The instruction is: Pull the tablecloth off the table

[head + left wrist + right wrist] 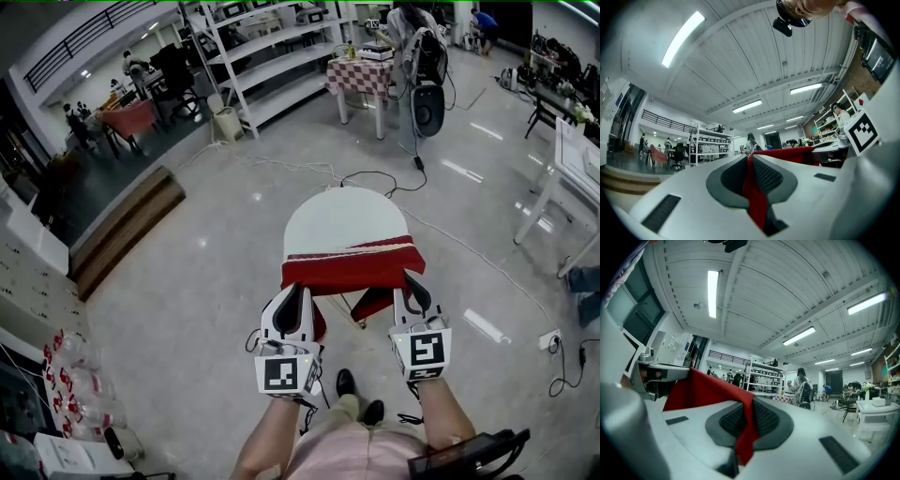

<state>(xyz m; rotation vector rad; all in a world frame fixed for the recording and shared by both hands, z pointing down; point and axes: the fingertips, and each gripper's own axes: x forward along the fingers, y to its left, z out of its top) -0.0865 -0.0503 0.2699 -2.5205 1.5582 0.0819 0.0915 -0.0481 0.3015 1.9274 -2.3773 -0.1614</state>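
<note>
Mid-pull: left gripper [292,298] and right gripper [415,291] fingers [768,176] pinch the near edge of the red tablecloth [352,267]. Next, draw it nearward off the worktop [342,220].

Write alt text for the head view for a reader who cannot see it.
Two white hand-held tongs, the left tongs and right tongs, each clamp an edge of a red fabric tablecloth bunched along the near side of a round white table, whose top is mostly bare. A glossy grey floor and white shelving lie beyond.
</note>
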